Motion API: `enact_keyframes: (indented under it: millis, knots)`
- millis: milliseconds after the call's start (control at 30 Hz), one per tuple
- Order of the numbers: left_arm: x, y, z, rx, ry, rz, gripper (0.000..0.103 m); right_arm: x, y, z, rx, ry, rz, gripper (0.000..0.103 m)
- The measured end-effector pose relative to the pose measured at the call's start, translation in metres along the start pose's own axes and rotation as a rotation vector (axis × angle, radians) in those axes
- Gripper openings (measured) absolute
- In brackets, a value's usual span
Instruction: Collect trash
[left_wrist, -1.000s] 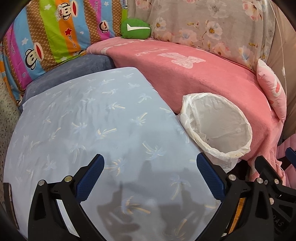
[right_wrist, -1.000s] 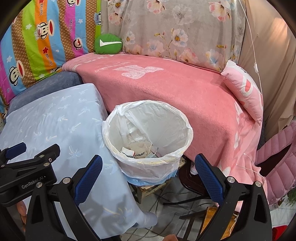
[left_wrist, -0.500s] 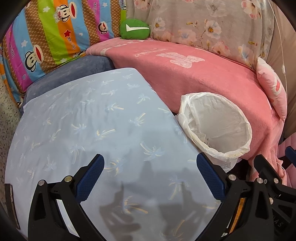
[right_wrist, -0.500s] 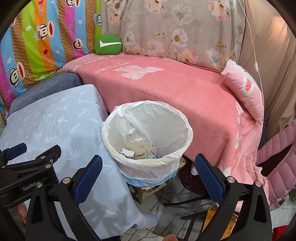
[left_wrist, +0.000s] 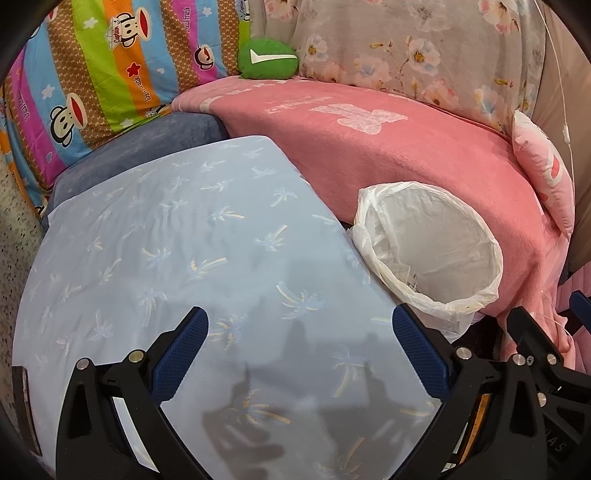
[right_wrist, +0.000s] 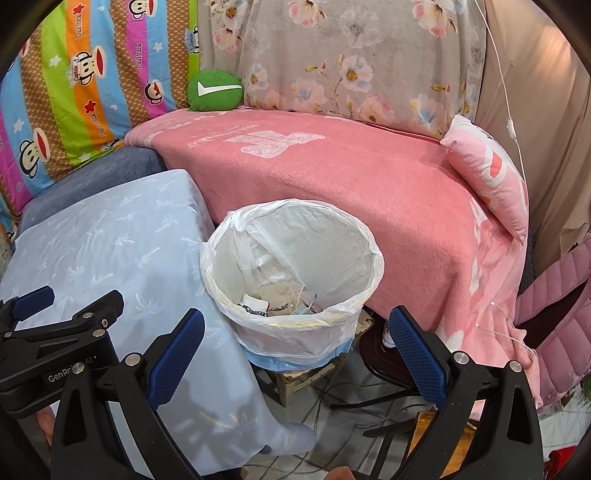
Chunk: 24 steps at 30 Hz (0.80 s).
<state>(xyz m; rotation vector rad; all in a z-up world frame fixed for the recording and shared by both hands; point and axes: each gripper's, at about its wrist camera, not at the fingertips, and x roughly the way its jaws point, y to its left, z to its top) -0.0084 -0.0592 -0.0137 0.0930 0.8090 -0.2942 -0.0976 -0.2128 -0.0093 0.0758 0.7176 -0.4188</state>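
Trash (right_wrist: 275, 304) already down in the bottom of the bin: a few scraps, one pale and boxy, one dark-patterned, lying low inside the white liner bag (right_wrist: 295, 229). Lined wastebasket (left_wrist: 428, 251) parked in the gap between the pale blue palm-print surface (left_wrist: 177, 258) and the pink blanket (right_wrist: 332, 177), on a small stool from the look of the right wrist view.

Right gripper (right_wrist: 295, 343) hanging directly before the basket, mouth of the bin dead ahead between the blue pads, both fingers spread wide with nothing between them. Left gripper (left_wrist: 299, 343) over the blue surface, also spread wide and holding nothing; basket off to its right and forward, just beyond the surface's edge.

No loose litter to be seen on the blue cloth, nor on the pink blanket. Only a green cushion (left_wrist: 267, 59) at the back and a pink pillow (right_wrist: 487, 173) at the far right end.

Judging by that: collecting likely finished or nearly so. For anything further at the bin, right side plainly the nearer, straight in and down.
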Motion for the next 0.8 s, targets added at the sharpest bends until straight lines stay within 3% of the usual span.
enact_keyframes:
  millis: [800]
  knots:
    - [0.0039, -0.0010, 0.0001, -0.011, 0.000, 0.017, 0.096, 0.0043, -0.0086, 0.0004, 0.015, 0.001, 0.005, 0.097]
